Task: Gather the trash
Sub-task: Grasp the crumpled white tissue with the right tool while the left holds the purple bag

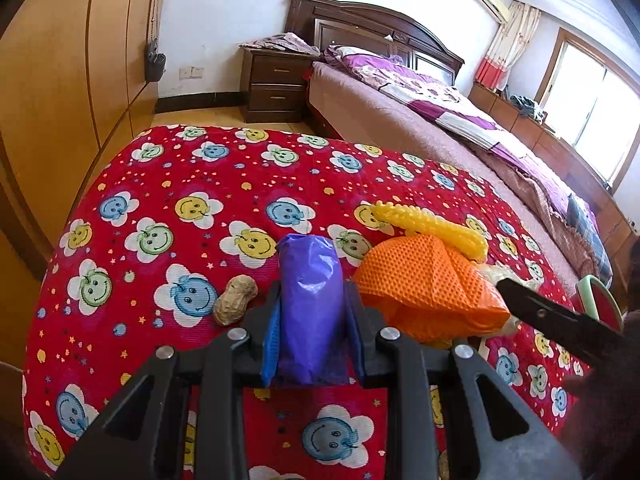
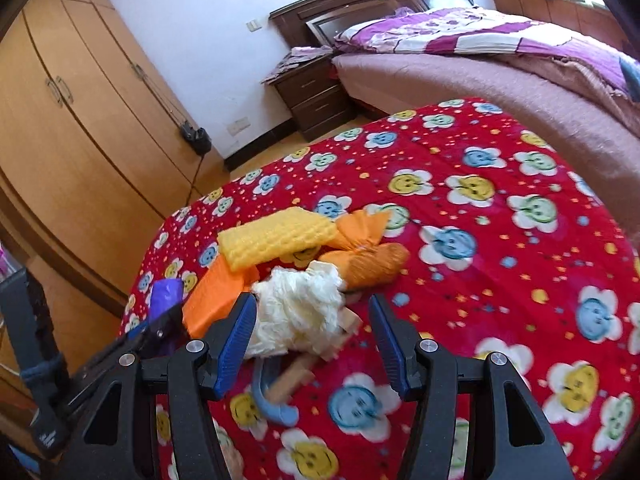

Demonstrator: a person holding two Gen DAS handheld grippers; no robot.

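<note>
Nearest the left wrist camera, the left gripper (image 1: pixel 312 300) is closed on a purple bag roll (image 1: pixel 310 300); the roll stands between the blue pads (image 1: pixel 271 340), its long axis running forward along the fingers and its top projecting beyond the tips. Just left of the left finger, a peanut shell (image 1: pixel 235 299) lies on the red cloth (image 1: pixel 180 168), apart from the gripper. To the right of the roll sits the trash pile: an orange net (image 1: pixel 428 284) close beside the right finger, with a yellow net (image 1: pixel 432 224) resting on its far edge. At the right edge of this view, a finger of the right gripper (image 2: pixel 312 320) enters over the pile. From the right wrist camera, that gripper is wide open and holds nothing. A white wad (image 2: pixel 300 308) lies between its fingers, closer to the left pad (image 2: pixel 236 340) and apparently touching it, clear of the right pad. The wad has no marked long axis. Beneath it, partly hidden, lie a wooden piece (image 2: pixel 292 376) and a blue curved item (image 2: pixel 272 400). Judged from this layout, the right gripper is the nearer one to the wad and is the free one; the coming move depends on centring the wad between the pads before closing. The pile has not yet been collected.
</note>
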